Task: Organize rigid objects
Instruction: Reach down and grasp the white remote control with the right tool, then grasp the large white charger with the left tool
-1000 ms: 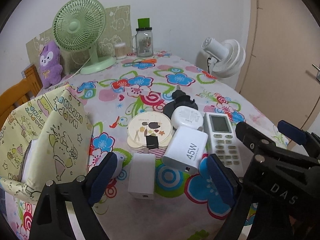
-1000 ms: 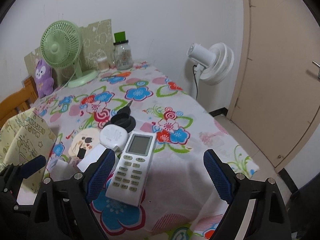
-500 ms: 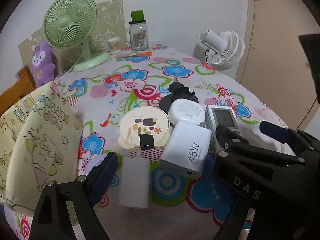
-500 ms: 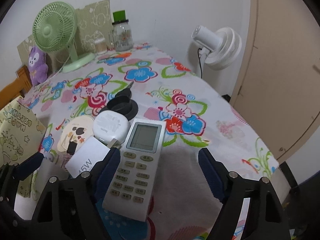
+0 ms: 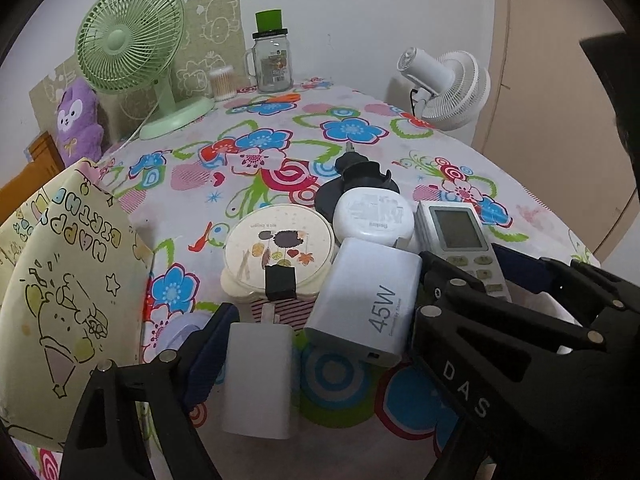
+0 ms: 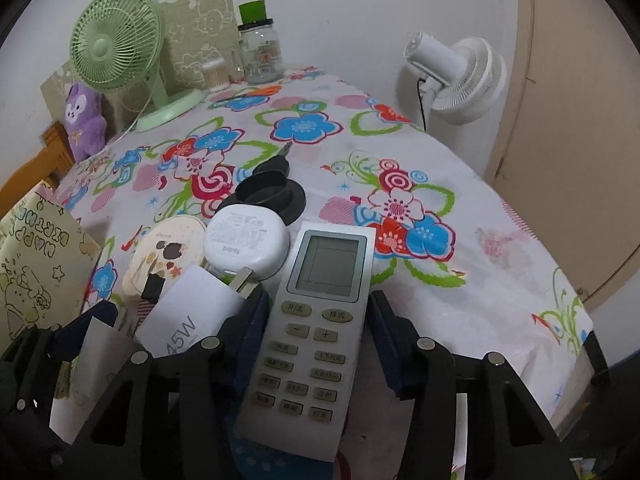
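A white remote control [image 6: 320, 320] lies on the flowered tablecloth [image 6: 400, 152]. My right gripper [image 6: 318, 312] straddles it, jaws closing, and both blue pads [image 6: 256, 320] touch its long sides. Left of it sit a white 45W charger [image 5: 364, 304], a plain white charger block [image 5: 258, 376], a rounded white adapter [image 5: 374, 216], a round lidded tin [image 5: 278, 244] and a black round piece [image 5: 356, 176]. My left gripper [image 5: 328, 332] stands wide, easing closed. The block and the 45W charger lie between its jaws, untouched. Its right finger is hidden behind the right gripper's black frame [image 5: 500, 340].
A yellow gift bag [image 5: 60, 300] stands at the left. At the table's back are a green fan [image 5: 128, 40], a glass jar [image 5: 272, 64] and a purple plush [image 5: 78, 120]. A white fan [image 5: 448, 80] and a door lie beyond the right table edge.
My right gripper came down over the remote and its jaws narrowed from wide apart to the remote's sides. It now covers the left gripper's right finger. The left gripper sank a little.
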`<state>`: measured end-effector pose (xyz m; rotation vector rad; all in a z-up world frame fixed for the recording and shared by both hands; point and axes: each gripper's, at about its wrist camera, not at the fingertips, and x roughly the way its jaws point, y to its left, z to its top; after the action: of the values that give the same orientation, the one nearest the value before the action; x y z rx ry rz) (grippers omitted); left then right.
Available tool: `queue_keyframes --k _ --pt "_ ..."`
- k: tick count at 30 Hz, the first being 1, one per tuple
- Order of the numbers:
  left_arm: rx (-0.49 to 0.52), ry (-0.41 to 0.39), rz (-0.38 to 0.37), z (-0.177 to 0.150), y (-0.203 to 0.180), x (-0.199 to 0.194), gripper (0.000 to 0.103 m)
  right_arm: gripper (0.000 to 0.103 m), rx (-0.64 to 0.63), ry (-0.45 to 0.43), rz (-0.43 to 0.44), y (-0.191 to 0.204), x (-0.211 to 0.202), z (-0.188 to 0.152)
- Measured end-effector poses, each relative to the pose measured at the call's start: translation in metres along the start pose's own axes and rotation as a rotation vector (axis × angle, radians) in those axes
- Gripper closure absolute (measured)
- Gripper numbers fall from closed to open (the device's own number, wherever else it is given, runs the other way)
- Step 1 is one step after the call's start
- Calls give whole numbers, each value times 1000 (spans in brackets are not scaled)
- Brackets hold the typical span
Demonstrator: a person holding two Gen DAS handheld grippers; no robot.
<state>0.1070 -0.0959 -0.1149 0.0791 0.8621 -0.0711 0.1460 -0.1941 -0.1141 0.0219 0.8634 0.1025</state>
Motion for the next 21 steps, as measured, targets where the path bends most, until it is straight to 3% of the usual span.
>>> queue_keyframes --k 4,8,21 --pt "7 -16 -6 1 -1 -3 16 54 11 -7 13 -4 -2 0" --pt "19 -26 -3 4 -7 -3 17 55 28 -31 -31 -16 -6 0" --pt "112 -59 53 10 -26 7 31 54 53 -24 -37 -37 -3 1"
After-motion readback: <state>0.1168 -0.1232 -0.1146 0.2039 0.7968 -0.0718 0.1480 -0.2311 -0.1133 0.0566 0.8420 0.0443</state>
